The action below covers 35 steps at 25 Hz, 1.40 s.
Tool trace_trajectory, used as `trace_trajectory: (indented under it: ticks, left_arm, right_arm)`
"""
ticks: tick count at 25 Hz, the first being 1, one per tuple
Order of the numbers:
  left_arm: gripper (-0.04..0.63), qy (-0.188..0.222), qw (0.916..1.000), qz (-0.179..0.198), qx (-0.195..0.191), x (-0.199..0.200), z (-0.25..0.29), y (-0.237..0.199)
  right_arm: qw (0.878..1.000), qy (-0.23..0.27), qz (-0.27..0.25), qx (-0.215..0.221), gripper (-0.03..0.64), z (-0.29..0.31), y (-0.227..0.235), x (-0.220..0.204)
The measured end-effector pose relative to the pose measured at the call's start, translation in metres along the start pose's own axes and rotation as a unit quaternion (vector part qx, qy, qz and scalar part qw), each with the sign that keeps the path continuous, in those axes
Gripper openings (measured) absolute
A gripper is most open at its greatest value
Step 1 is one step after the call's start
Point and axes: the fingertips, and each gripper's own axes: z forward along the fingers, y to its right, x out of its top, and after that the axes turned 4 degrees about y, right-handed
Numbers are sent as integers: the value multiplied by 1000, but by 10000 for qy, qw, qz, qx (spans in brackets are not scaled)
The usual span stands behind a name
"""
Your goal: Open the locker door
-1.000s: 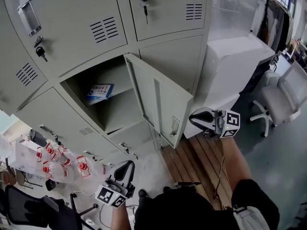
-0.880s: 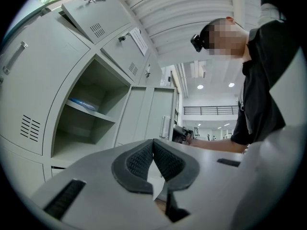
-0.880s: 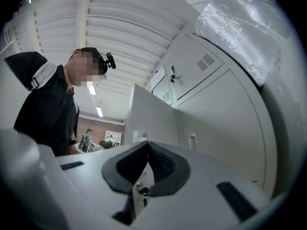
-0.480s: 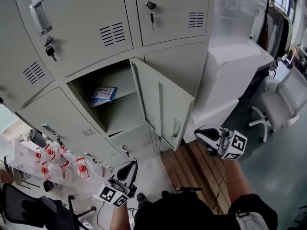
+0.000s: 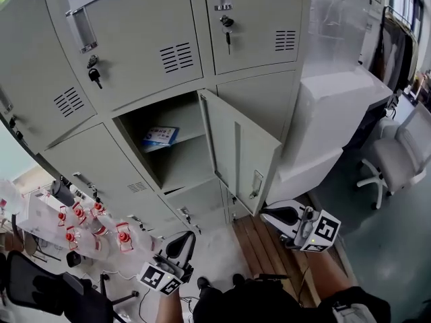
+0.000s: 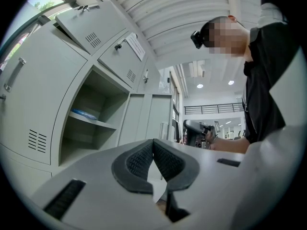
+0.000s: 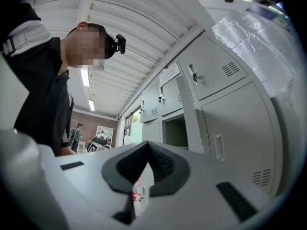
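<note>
The grey locker door [image 5: 244, 155] in the middle row stands swung open to the right, its recessed handle [image 5: 256, 184] near the free edge. Inside the open compartment [image 5: 172, 160] a blue and white packet [image 5: 159, 136] lies on the shelf. My right gripper [image 5: 267, 213] is below and right of the door's lower corner, apart from it, shut with nothing between its pads. In the right gripper view its jaws [image 7: 147, 143] meet, with the door [image 7: 235, 133] to their right. My left gripper [image 5: 179, 242] hangs low near the floor, also shut and empty [image 6: 153, 142].
Keys hang in the locks of the upper doors [image 5: 94, 75]. A white cabinet [image 5: 330, 113] stands right of the lockers, with a white office chair [image 5: 397, 157] beyond. Wooden planks [image 5: 262, 241] lie underfoot. Red-capped bottles [image 5: 81, 221] and a black chair [image 5: 40, 295] are at lower left.
My right gripper has drawn back from the door's handle edge, lower and nearer the person. The door stays open. The left gripper has barely shifted.
</note>
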Motion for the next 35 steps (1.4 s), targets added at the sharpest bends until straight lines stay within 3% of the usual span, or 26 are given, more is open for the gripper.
trace_trajectory:
  ticks: [8,21,35]
  left_arm:
    - [15,-2,10000,31,43,11,-30,7]
    - [15,84,9990,-209,-381,19,-119,42]
    - [15,-14,9971,-541,-541,1,-219,64]
  right_arm:
    - [9993,-129,268,-239,11,28,-42,-26]
    - [9948,-423,618,-689,11,56,-144,-71]
    - [9930,-369,523,-990,11,54,-260,-92]
